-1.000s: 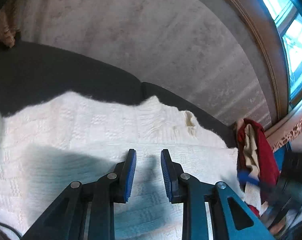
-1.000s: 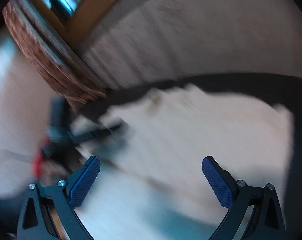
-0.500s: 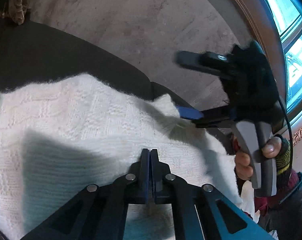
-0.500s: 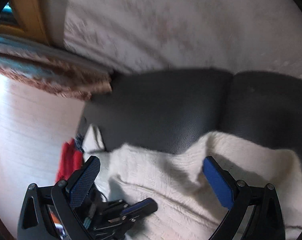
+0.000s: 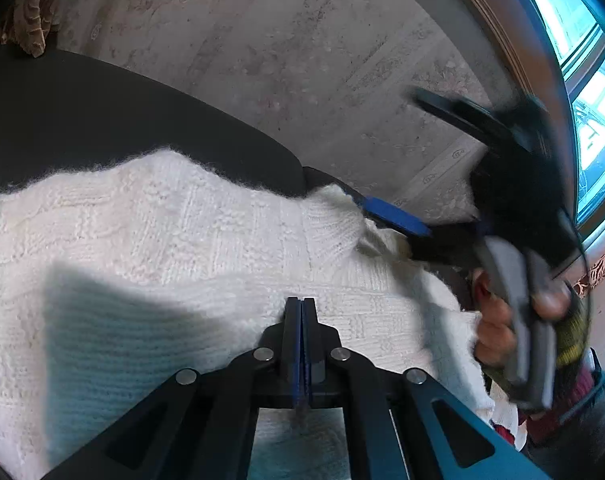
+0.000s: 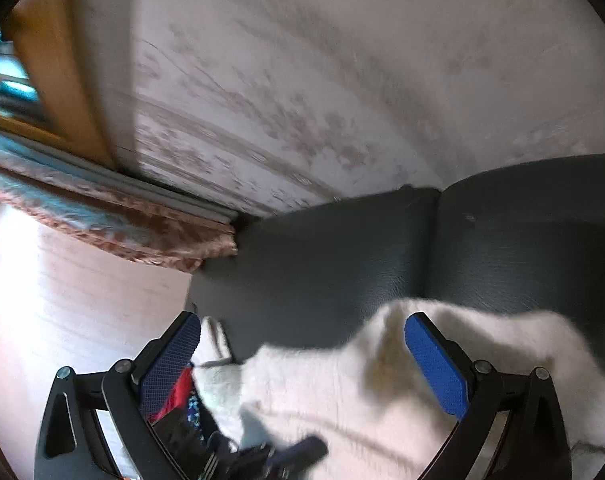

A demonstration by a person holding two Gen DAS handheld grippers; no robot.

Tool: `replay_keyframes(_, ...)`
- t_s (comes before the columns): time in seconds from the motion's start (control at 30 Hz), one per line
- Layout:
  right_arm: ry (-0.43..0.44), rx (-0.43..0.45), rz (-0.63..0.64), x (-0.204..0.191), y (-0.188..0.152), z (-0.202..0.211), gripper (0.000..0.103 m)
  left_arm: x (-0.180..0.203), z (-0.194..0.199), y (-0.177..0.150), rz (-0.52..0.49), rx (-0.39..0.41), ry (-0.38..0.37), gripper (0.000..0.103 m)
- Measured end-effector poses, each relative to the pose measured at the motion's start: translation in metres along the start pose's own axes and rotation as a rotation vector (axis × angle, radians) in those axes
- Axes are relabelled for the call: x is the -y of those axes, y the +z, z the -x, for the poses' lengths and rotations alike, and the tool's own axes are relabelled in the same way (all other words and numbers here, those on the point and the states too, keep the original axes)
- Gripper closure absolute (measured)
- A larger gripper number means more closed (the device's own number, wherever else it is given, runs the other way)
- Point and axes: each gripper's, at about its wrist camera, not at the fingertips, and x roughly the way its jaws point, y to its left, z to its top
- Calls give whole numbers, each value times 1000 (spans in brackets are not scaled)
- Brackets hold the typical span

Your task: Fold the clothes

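A white knit sweater (image 5: 162, 248) lies spread over a black sofa (image 5: 102, 120). My left gripper (image 5: 301, 306) is shut, its tips pinching a small ridge of the knit near the sweater's middle. My right gripper (image 6: 302, 344) stands wide open at the sweater's (image 6: 382, 392) far right corner. A hump of knit rises between its fingers, close to the right pad (image 6: 434, 360), and no pad presses on it. In the left wrist view the right gripper (image 5: 390, 148) is blurred, held by a hand (image 5: 498, 328), with its lower pad (image 5: 394, 216) at the sweater's edge.
The sofa backrest (image 6: 342, 260) stands under a patterned wall (image 5: 302, 60). A window (image 5: 594, 92) and a patterned curtain (image 6: 122, 224) lie to the right. Red and mixed clothes (image 6: 178, 392) are piled beside the sweater's right end.
The left jaws closed onto the sweater and stayed shut. The right gripper swung in from the right, still open, and sank toward the sweater's far right corner.
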Motion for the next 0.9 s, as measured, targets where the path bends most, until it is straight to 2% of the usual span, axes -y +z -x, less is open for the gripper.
replay_keyframes(0.1, -71, 2, 102, -5, -36, 32, 0, 0, -1, 3, 2, -5, 0, 101)
replay_keyframes(0.17, -259, 22, 197, 4, -64, 52, 0, 3, 0, 3, -3, -7, 13, 102)
replay_keyframes(0.2, -324, 29, 216, 12, -74, 57, 0, 5, 1, 3, -8, -14, 24, 102)
replay_keyframes(0.27, -396, 45, 272, 20, -91, 63, 0, 12, 6, 6, -23, -31, 42, 95)
replay_keyframes(0.3, -408, 57, 325, 20, -100, 63, 0, 16, 15, 5, -38, -24, 56, 85)
replay_keyframes(0.33, -420, 69, 377, 19, -109, 64, 0, 19, 25, 3, -54, -15, 70, 84)
replay_keyframes(0.4, -461, 78, 454, 16, -119, 61, 0, 22, 42, 6, -82, 11, 144, 84)
replay_keyframes(0.5, -551, 59, 505, 6, -121, 48, 0, 12, 75, 23, -126, 42, 297, 84)
replay_keyframes(0.6, -551, 63, 507, 8, -119, 49, 0, -4, 110, 48, -164, 24, 437, 84)
replay_keyframes(0.67, -536, 69, 499, 11, -118, 51, 0, -34, 138, 69, -37, -18, 431, 81)
replay_keyframes(0.77, -524, 75, 494, 13, -118, 52, 0, -88, 171, 80, 241, -50, 389, 74)
replay_keyframes(0.83, -521, 78, 494, 13, -120, 56, 0, -114, 187, 74, 378, -30, 389, 72)
replay_keyframes(0.9, -514, 81, 491, 13, -119, 56, 0, -126, 193, 68, 452, 3, 392, 72)
